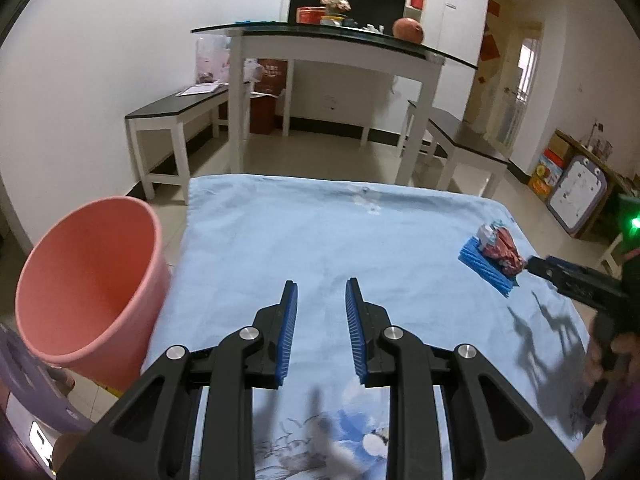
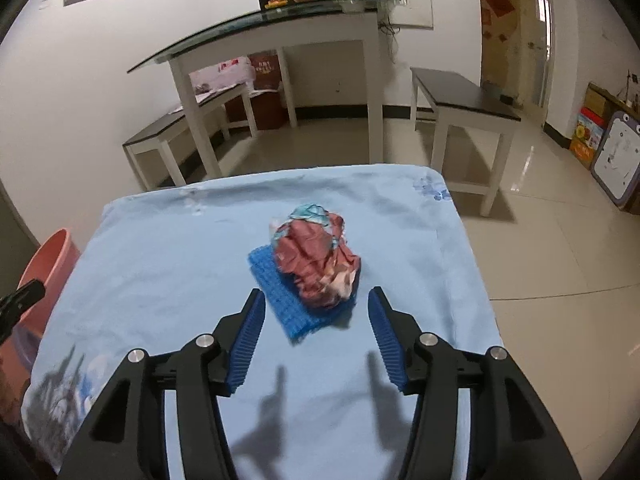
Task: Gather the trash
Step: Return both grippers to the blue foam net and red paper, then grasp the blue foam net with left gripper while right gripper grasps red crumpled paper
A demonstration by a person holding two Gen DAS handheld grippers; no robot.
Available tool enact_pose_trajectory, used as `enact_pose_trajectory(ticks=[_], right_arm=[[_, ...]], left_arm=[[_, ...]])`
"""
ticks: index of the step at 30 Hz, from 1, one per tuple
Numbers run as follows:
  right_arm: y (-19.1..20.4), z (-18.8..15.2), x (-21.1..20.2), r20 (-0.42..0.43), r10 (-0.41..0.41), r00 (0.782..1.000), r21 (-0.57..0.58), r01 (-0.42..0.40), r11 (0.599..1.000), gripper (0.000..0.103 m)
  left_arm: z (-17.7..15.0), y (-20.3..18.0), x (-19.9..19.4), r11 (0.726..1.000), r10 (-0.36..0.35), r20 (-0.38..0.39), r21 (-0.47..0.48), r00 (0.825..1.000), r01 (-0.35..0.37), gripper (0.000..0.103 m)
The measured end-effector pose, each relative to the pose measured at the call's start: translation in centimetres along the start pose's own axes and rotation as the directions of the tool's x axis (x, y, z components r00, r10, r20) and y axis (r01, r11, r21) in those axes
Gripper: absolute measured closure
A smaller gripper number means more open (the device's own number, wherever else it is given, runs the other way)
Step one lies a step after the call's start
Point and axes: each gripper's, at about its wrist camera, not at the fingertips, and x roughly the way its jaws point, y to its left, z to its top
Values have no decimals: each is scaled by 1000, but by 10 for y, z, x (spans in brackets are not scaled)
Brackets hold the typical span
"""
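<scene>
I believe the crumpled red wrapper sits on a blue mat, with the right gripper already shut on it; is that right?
Not quite: the right gripper is open, short of the crumpled red wrapper, as the right wrist view shows. The wrapper does sit on the blue mat.

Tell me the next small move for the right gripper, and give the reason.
Probably ease the right gripper forward and down so its fingers straddle the crumpled wrapper, then close. Its jaws are open and empty, with the wrapper just ahead of them, resting on the blue sponge on the light blue cloth. The pink bin waits at the table's left.
</scene>
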Motion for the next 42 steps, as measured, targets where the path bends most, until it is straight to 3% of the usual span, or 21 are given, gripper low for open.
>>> enact_pose_trajectory(ticks=[9, 10, 11, 13, 18, 22, 27, 34, 38, 40, 42], right_arm=[[4, 16, 44, -41, -11, 999, 16, 11, 1000, 47], [2, 16, 48, -50, -12, 999, 28, 14, 1000, 50], [0, 16, 50, -55, -8, 998, 36, 10, 999, 63], [-4, 16, 51, -46, 2, 999, 64, 1, 998, 72], [-20, 15, 33, 49, 11, 999, 146, -19, 989, 75], [-33, 17, 21, 122, -45, 991, 199, 20, 980, 75], [-44, 17, 14, 161, -102, 982, 223, 65, 973, 75], [-49, 17, 15, 165, -113, 980, 241, 71, 968, 75], [-50, 17, 17, 160, -112, 981, 243, 71, 968, 75], [-49, 16, 17, 158, -106, 982, 243, 66, 968, 75], [-50, 15, 17, 157, -98, 983, 244, 58, 968, 75]], left_arm=[[16, -34, 21, 990, -137, -44, 38, 990, 139, 78], [19, -43, 25, 985, -161, -54, 47, 985, 164, 78], [22, -51, 29, 981, -184, -66, 53, 981, 188, 78], [26, -68, 41, 971, -228, -98, 56, 969, 234, 78], [26, -105, 67, 945, -313, -167, 49, 935, 325, 78], [30, -136, 93, 929, -358, -221, 13, 907, 370, 78], [31, -167, 124, 941, -326, -265, 3, 908, 338, 78], [19, -184, 151, 982, -175, -295, 16, 939, 188, 78], [17, -184, 149, 982, -184, -274, -3, 944, 190, 79], [18, -183, 149, 977, -208, -275, -14, 939, 213, 93], [21, -177, 151, 972, -232, -277, -31, 932, 233, 97]])
